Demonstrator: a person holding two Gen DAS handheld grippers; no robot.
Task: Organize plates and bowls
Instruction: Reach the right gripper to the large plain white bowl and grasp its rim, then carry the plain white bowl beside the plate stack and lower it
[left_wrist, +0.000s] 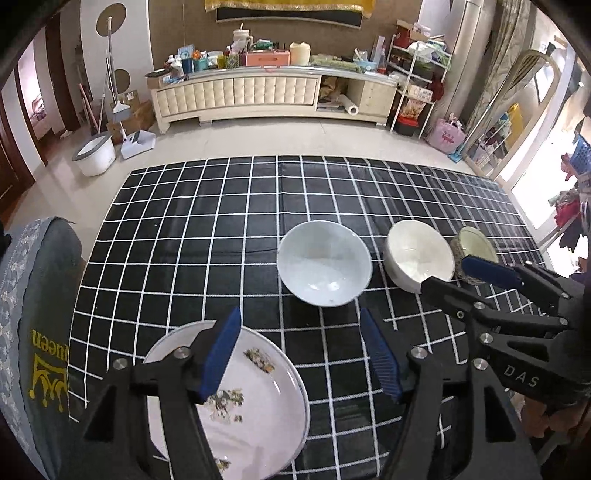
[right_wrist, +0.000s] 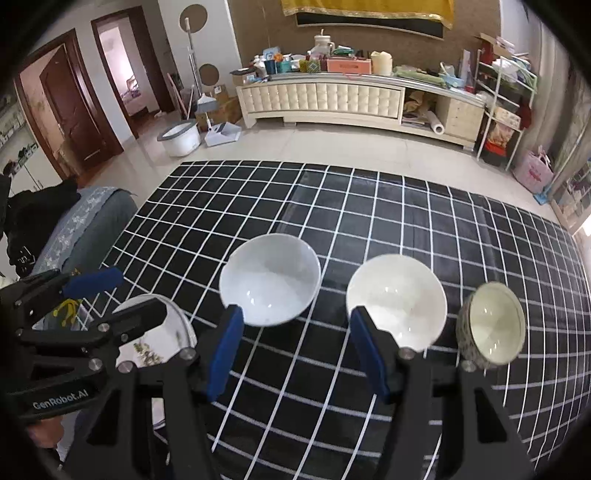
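On the black checked tablecloth (left_wrist: 221, 229) stand a white bowl (left_wrist: 324, 263) (right_wrist: 270, 278), a cream bowl (left_wrist: 419, 256) (right_wrist: 397, 301) to its right, and a small patterned bowl (left_wrist: 476, 247) (right_wrist: 491, 328) farthest right. A white floral plate (left_wrist: 240, 402) (right_wrist: 155, 343) lies at the near left. My left gripper (left_wrist: 299, 354) is open and empty, its left finger over the plate, just short of the white bowl. My right gripper (right_wrist: 295, 350) is open and empty, hovering near the front rims of the white and cream bowls. It also shows in the left wrist view (left_wrist: 456, 275).
A grey cushioned chair (left_wrist: 37, 332) stands at the table's left edge. Beyond the table's far edge are the tiled floor, a white bucket (left_wrist: 94, 153), a dustpan and a cluttered TV cabinet (left_wrist: 273, 92). Racks and bags (left_wrist: 447, 134) stand at the right.
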